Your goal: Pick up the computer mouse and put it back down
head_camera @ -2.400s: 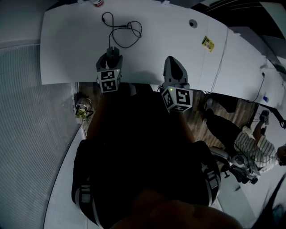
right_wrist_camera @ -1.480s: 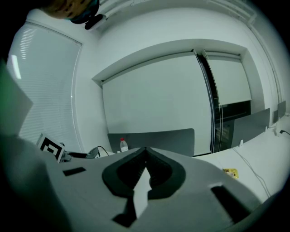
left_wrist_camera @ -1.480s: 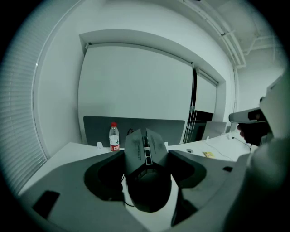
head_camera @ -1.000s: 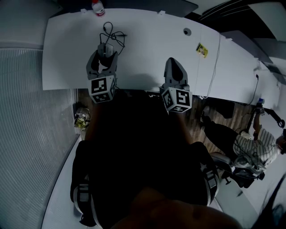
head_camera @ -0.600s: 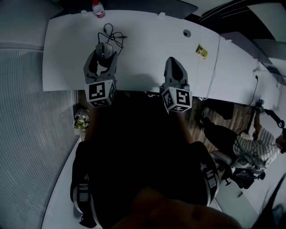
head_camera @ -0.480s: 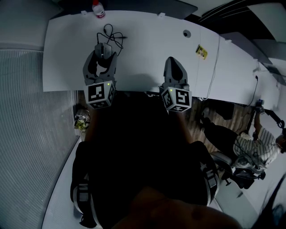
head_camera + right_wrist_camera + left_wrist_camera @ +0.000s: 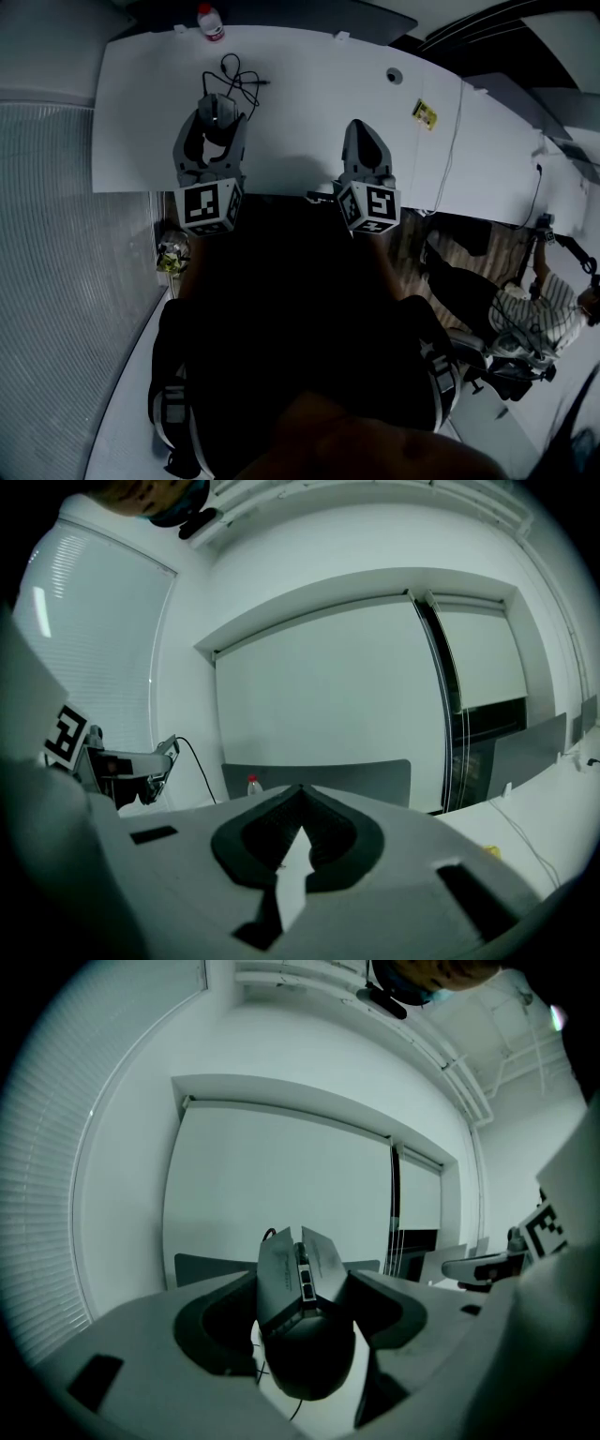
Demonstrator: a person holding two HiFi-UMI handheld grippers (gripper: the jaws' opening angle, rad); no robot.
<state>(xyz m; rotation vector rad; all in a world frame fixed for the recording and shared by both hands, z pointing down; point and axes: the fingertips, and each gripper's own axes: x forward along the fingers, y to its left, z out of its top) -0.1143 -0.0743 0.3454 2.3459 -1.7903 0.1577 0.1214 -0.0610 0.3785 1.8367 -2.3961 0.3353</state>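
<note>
A dark angular computer mouse (image 7: 217,109) lies on the white table (image 7: 309,103), its black cable (image 7: 240,75) bunched just beyond it. My left gripper (image 7: 219,116) is open, with a jaw on each side of the mouse. In the left gripper view the mouse (image 7: 302,1312) fills the middle between the jaws of the left gripper (image 7: 305,1288), with slivers of white table showing on both sides of it. My right gripper (image 7: 366,141) is shut and holds nothing, resting over the table's near edge. In the right gripper view the right gripper (image 7: 300,791) has its pads meeting at the tip.
A red-capped bottle (image 7: 214,21) stands at the table's far edge. A cable hole (image 7: 394,73), a yellow packet (image 7: 425,114) and a thin white cord (image 7: 452,131) lie to the right. A person (image 7: 530,314) sits at lower right, beyond a second table (image 7: 511,141).
The left gripper's jaws, close together 2.4 s ago, now stand spread wide round the mouse. Over the last second that gripper drew back slightly toward me. The right gripper has not moved.
</note>
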